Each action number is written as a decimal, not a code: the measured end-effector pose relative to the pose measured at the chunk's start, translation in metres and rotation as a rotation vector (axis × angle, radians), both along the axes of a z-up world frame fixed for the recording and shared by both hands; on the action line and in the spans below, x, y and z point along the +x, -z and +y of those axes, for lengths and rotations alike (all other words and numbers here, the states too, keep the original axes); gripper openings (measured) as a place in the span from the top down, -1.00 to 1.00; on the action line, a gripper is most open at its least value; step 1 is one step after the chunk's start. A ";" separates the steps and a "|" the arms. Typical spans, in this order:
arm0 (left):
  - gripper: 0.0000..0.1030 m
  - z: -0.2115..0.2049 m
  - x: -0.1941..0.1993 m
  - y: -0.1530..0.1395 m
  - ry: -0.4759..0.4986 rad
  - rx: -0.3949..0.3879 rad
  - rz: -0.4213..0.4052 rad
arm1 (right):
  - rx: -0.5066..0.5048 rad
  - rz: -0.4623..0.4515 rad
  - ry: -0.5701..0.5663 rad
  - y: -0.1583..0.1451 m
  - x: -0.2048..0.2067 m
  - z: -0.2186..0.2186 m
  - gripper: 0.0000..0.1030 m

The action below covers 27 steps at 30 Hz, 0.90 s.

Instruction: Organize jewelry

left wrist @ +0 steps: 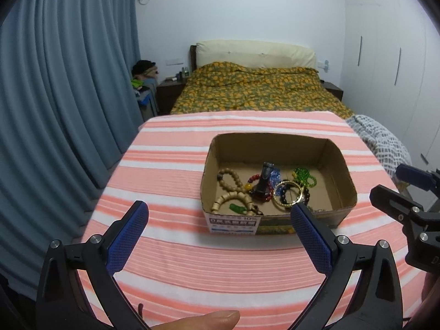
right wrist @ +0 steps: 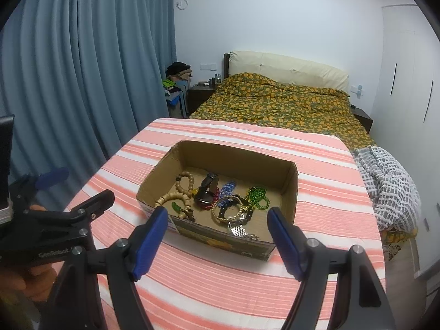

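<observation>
Jewelry (left wrist: pixel 264 189) lay heaped in open cardboard box (left wrist: pixel 341 162), centre-right of left wrist frame, on pink-striped tablecloth (left wrist: pixel 170 170). Wooden bead bracelets (left wrist: pixel 233 189) at box's left, green beads (left wrist: pixel 304 177) at right, gold bangle (left wrist: pixel 288 195) nearer front. Left gripper (left wrist: pixel 220 225) fingers spread wide, empty, low in frame before box. Right gripper (right wrist: pixel 217 231) likewise apart, holding nothing.

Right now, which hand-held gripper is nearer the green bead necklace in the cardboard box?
Right. The right hand-held gripper sits open in front of the box's near wall, closer to the green bead necklace. The left hand-held gripper, also open, is farther over on the left.
</observation>
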<state>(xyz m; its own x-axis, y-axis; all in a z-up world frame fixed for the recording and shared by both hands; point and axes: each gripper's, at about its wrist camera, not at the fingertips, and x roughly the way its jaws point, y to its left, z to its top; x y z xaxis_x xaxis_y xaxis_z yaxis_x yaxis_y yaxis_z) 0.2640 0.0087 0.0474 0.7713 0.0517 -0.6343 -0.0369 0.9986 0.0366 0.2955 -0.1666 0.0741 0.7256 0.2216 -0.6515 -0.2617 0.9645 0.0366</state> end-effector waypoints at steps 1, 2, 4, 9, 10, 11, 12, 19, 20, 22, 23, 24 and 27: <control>-0.99 0.000 -0.001 -0.001 -0.001 0.000 0.000 | 0.001 0.001 -0.001 -0.001 -0.001 0.000 -0.48; -1.00 0.000 -0.001 -0.001 -0.002 -0.001 -0.001 | 0.001 0.003 -0.002 -0.001 -0.002 0.000 -0.48; -0.99 0.000 -0.003 -0.002 0.000 -0.001 -0.001 | 0.002 0.002 -0.004 -0.002 -0.002 0.000 -0.48; -1.00 -0.001 -0.005 -0.003 -0.002 -0.001 0.003 | -0.001 0.007 -0.002 -0.002 -0.004 0.001 -0.48; -0.99 -0.001 -0.006 -0.003 -0.003 -0.003 0.004 | 0.000 0.010 -0.003 -0.002 -0.004 0.001 -0.48; -1.00 -0.001 -0.006 -0.003 -0.005 -0.006 0.005 | -0.001 0.010 -0.003 -0.002 -0.005 0.001 -0.48; -1.00 0.000 -0.007 -0.003 -0.007 -0.007 0.006 | -0.002 0.009 -0.003 -0.002 -0.005 0.001 -0.48; -0.99 0.002 -0.010 -0.007 -0.008 -0.018 0.003 | -0.011 0.003 0.000 -0.001 -0.008 0.002 -0.48; -1.00 0.003 -0.010 -0.008 -0.010 -0.019 0.002 | -0.011 0.002 0.000 -0.002 -0.008 0.003 -0.48; -0.99 0.003 -0.010 -0.009 -0.011 -0.022 -0.001 | -0.012 0.002 0.002 -0.002 -0.008 0.003 -0.48; -0.99 0.004 -0.011 -0.010 -0.012 -0.025 -0.001 | -0.012 0.003 0.001 -0.002 -0.008 0.003 -0.48; -0.99 0.004 -0.011 -0.010 -0.010 -0.029 0.001 | -0.013 0.002 0.001 -0.003 -0.008 0.003 -0.48; -0.99 0.005 -0.011 -0.011 -0.009 -0.035 0.005 | -0.012 0.001 0.001 -0.003 -0.008 0.003 -0.48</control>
<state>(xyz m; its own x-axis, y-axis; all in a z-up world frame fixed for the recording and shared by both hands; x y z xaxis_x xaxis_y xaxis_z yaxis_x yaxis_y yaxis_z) 0.2532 0.0135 0.0580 0.7676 0.0362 -0.6399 -0.0457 0.9990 0.0017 0.2873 -0.1635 0.0768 0.7253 0.2130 -0.6546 -0.2604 0.9652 0.0256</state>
